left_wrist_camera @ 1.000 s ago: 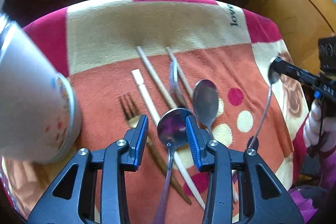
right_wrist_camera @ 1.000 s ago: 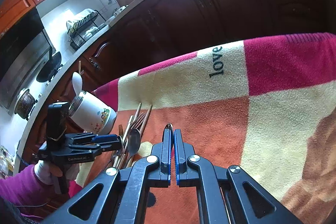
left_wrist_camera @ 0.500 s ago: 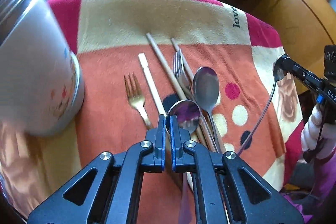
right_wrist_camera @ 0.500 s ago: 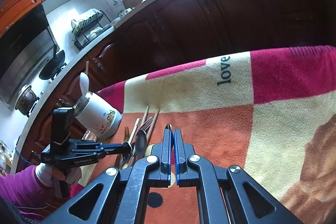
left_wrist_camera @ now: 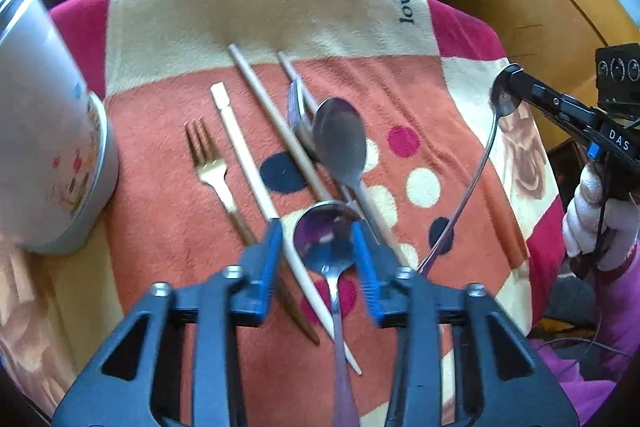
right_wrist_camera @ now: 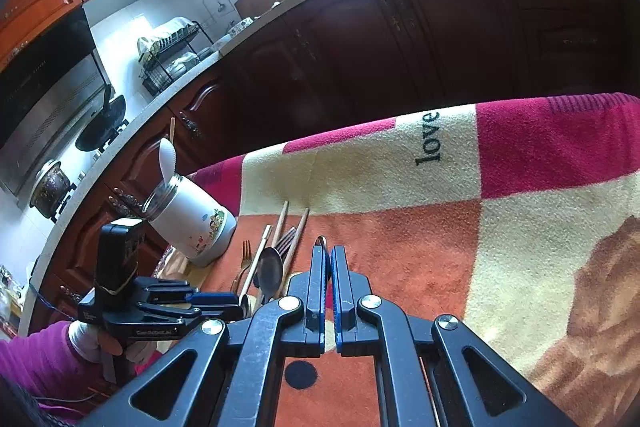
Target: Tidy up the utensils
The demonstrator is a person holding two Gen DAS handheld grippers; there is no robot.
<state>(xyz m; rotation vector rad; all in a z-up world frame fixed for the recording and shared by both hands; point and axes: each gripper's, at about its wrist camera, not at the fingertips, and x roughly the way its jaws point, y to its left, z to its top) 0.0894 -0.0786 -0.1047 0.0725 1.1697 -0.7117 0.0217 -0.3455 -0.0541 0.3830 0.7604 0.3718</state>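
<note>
At nine o'clock of the blanket [left_wrist_camera: 168,211] stands the white canister [left_wrist_camera: 44,147], and toward the centre lie the gold fork [left_wrist_camera: 210,163], chopsticks [left_wrist_camera: 256,167] and spoons. The left claw [left_wrist_camera: 318,251] has just opened, its pads apart around a steel spoon bowl [left_wrist_camera: 322,233]; this hard, smooth, light spoon would probably slip there, so its thin neck seems better. At three o'clock the right claw [right_wrist_camera: 325,281] is clamped on another spoon [left_wrist_camera: 472,183], which hangs down.

Red, cream and orange checked blanket [left_wrist_camera: 280,11] with polka dots, gold fork [left_wrist_camera: 208,159], white cartoon-printed canister [left_wrist_camera: 44,147]
</note>
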